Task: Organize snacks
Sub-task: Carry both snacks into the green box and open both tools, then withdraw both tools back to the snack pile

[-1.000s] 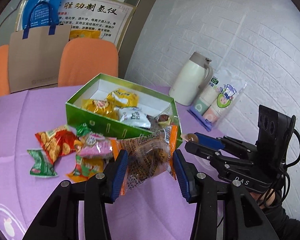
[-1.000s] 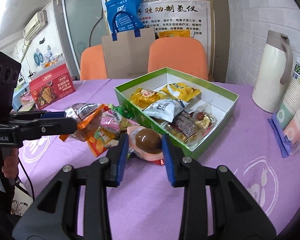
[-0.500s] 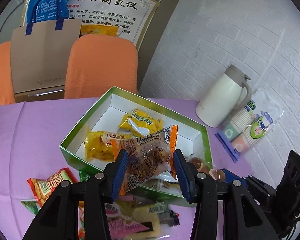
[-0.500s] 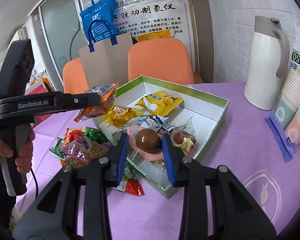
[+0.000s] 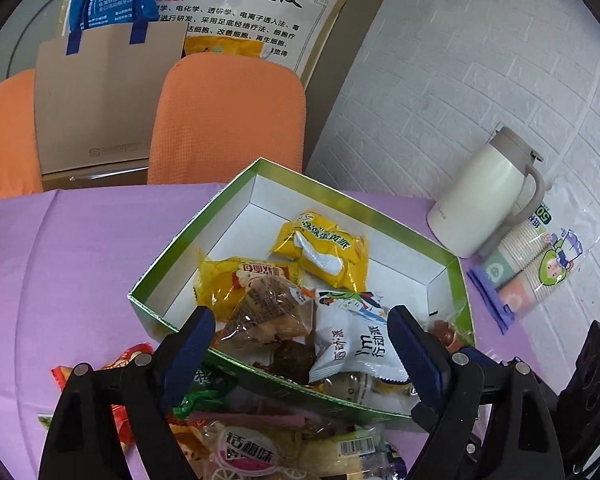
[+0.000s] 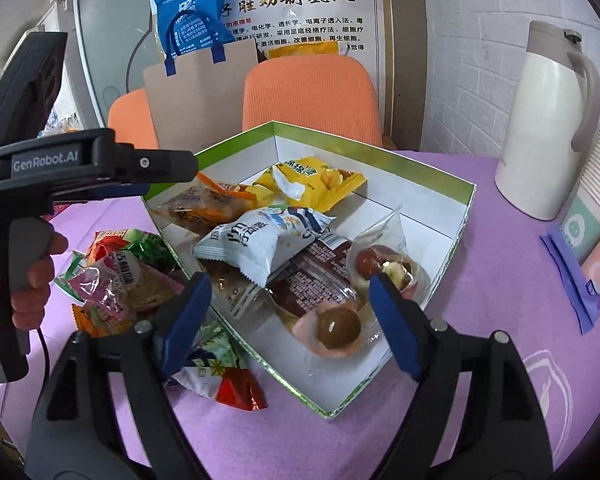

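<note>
Both snacks that were squeezed a second ago have dropped out of the fingers and now lie in the green box [image 5: 168, 246]. At the bottom middle of its own view, the left gripper [image 5: 302, 344] has its fingers opening wide, with nothing pressed between them. Just above them, low in the middle of that view, the see-through snack pack with orange ends [image 5: 270, 312] lies inside the box, on a yellow pack [image 5: 230, 282] and beside a white pack [image 5: 358, 344]. At the bottom middle of the right view, the right gripper [image 6: 290, 322] is opening too, and its fingers touch nothing. The brown egg pack [image 6: 336, 330] lies on the box floor between them, near the box's front corner. More snacks [image 6: 116, 276] sit in a pile on the purple bench [image 6: 512, 292], outside the box at the left of the right view. A white jug [image 6: 548, 128] stands at the upper right. At the left edge of that view, a hand [image 6: 32, 276] holds the left gripper's handle.
</note>
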Demonstrator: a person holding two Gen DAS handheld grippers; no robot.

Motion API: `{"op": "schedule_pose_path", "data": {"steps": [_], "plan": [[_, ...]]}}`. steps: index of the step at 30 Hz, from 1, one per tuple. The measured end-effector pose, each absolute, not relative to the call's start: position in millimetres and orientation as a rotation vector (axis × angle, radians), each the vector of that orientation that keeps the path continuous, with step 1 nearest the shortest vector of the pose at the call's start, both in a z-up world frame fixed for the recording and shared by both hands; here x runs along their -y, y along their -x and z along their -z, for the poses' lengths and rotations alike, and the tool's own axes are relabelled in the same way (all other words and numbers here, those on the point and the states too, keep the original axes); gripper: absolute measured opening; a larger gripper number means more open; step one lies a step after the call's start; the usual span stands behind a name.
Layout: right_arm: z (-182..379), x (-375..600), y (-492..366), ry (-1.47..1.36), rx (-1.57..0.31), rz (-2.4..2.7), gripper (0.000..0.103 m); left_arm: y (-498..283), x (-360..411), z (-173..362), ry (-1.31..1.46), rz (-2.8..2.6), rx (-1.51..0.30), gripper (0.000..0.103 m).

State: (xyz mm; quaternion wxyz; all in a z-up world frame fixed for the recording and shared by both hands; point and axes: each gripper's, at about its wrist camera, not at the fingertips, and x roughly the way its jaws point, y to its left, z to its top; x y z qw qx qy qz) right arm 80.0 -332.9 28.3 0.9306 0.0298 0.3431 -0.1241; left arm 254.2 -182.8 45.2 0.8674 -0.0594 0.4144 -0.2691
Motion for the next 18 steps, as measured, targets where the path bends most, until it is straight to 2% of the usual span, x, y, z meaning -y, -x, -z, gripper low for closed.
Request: {"op": "schedule_pose_path", "data": {"steps": [18], "plan": [[-71, 289, -34, -0.031, -0.623, 0.199, 0.088, -188, 151, -87, 0.057, 0.530, -0.751, 0.090]]}}
